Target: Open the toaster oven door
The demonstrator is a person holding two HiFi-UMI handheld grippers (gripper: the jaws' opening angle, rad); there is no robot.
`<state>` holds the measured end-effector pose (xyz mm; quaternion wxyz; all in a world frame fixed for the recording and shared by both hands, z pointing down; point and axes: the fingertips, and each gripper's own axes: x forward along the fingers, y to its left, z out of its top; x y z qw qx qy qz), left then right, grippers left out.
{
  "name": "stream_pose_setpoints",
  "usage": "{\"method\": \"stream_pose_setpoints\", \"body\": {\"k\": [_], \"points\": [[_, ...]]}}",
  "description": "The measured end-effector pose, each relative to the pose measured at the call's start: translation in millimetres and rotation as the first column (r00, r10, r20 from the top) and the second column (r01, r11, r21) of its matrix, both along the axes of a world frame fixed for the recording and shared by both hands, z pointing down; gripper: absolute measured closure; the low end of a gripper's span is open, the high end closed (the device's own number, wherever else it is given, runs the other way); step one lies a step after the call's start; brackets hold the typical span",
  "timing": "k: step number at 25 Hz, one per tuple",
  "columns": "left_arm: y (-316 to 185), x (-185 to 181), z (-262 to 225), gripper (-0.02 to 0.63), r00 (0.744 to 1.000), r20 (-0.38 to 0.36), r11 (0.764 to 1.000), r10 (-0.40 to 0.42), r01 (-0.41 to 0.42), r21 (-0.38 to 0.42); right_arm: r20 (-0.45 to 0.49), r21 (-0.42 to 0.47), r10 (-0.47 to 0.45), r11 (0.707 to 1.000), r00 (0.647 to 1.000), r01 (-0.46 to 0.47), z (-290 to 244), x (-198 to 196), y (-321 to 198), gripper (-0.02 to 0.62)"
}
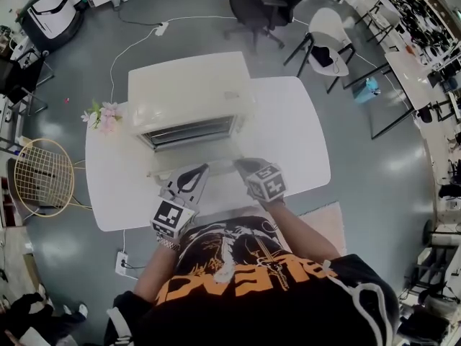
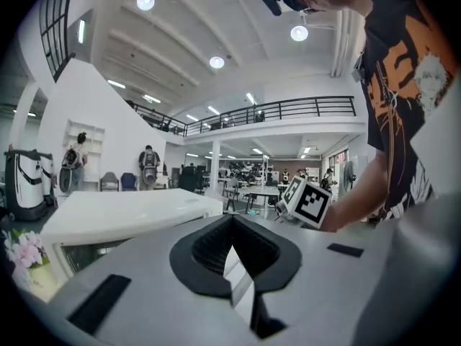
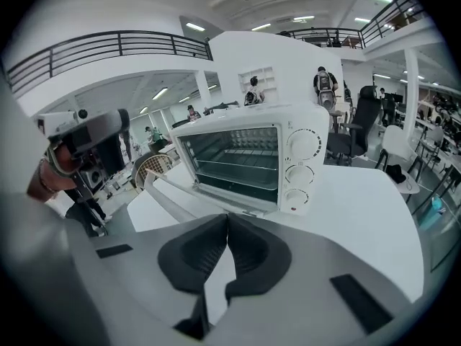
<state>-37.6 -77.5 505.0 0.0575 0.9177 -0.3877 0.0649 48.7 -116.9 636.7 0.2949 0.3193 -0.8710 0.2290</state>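
A cream toaster oven (image 1: 189, 99) stands at the back of the white table (image 1: 295, 135). Its door (image 1: 191, 166) hangs down open toward me, and the wire racks inside show in the right gripper view, toaster oven (image 3: 245, 157). The door's handle bar (image 3: 162, 193) runs just left of my right gripper (image 3: 227, 225), which is shut with nothing seen between its pads. That gripper (image 1: 245, 166) sits at the door's right front edge. My left gripper (image 1: 194, 175) is at the door's front left, shut and empty (image 2: 230, 225).
Pink flowers (image 1: 102, 115) lie at the table's left edge beside the oven. A racket (image 1: 43, 175) leans left of the table. Office chairs (image 1: 270, 6) stand behind it. A power strip (image 1: 122, 264) lies on the floor near my left side.
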Motion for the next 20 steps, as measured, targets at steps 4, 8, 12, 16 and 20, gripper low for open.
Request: {"method": "stream_pose_setpoints", "body": {"k": [4,8,12,16,20], "points": [[4,4,39,0.584,0.999,0.041,0.996,0.029,-0.026,-0.083,-0.003,-0.020,0.007,1.000,1.000,-0.008,8,2,7,0.580],[7,7,58,0.585,0.998,0.055,0.991,0.044,-0.036,-0.131,-0.006,-0.047,0.009,0.999,1.000,-0.009,15,5,14,0.580],[8,12,60,0.586,0.997,0.055,0.989,0.056,-0.048,-0.139,-0.012,-0.061,0.012,0.998,1.000,-0.012,20,9,18,0.580],[7,13,69,0.586,0.995,0.067,0.985,0.068,-0.057,-0.160,-0.005,-0.094,0.020,0.995,1.000,-0.020,29,11,22,0.581],[3,11,79,0.584,0.989,0.117,0.979,0.091,-0.067,-0.194,0.005,-0.105,0.027,0.994,1.000,-0.026,30,10,22,0.580]]}}
